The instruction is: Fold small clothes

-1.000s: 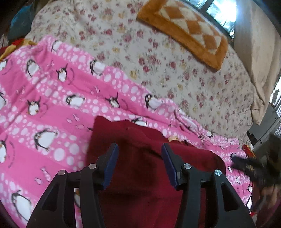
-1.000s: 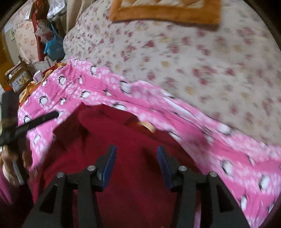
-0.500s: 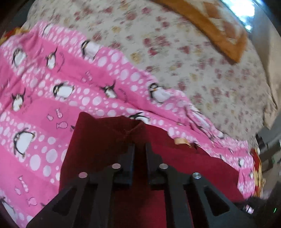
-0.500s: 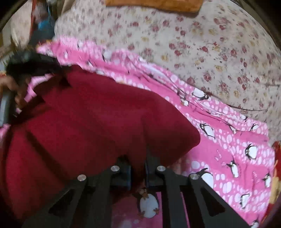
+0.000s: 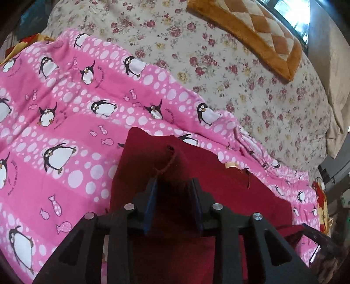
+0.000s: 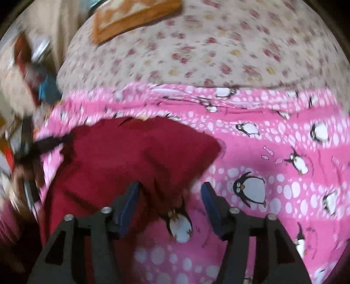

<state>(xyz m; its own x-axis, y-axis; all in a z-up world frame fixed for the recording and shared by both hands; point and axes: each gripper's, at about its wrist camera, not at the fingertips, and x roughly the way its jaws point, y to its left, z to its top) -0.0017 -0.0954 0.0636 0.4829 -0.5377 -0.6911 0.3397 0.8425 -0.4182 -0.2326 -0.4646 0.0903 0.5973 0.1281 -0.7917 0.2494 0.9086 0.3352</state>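
A dark red garment (image 5: 229, 190) lies folded on a pink penguin-print blanket (image 5: 65, 122). It also shows in the right wrist view (image 6: 131, 157), blurred. My left gripper (image 5: 174, 185) is open right above the garment's near part, with cloth between its spread fingers and a loose red thread just ahead. My right gripper (image 6: 170, 187) is open over the garment's right edge, where the red cloth meets the blanket (image 6: 273, 153). The left gripper (image 6: 50, 142) shows blurred at the garment's far left in the right wrist view.
A floral bedspread (image 5: 218, 65) lies beyond the blanket, with an orange checked cushion (image 5: 258, 32) at the back. The cushion shows in the right wrist view (image 6: 131, 17) too. Cluttered items (image 6: 26, 65) stand to the left of the bed.
Both grippers were shut on the red garment half a second ago; both have opened and let it go. The garment now lies folded on the blanket.
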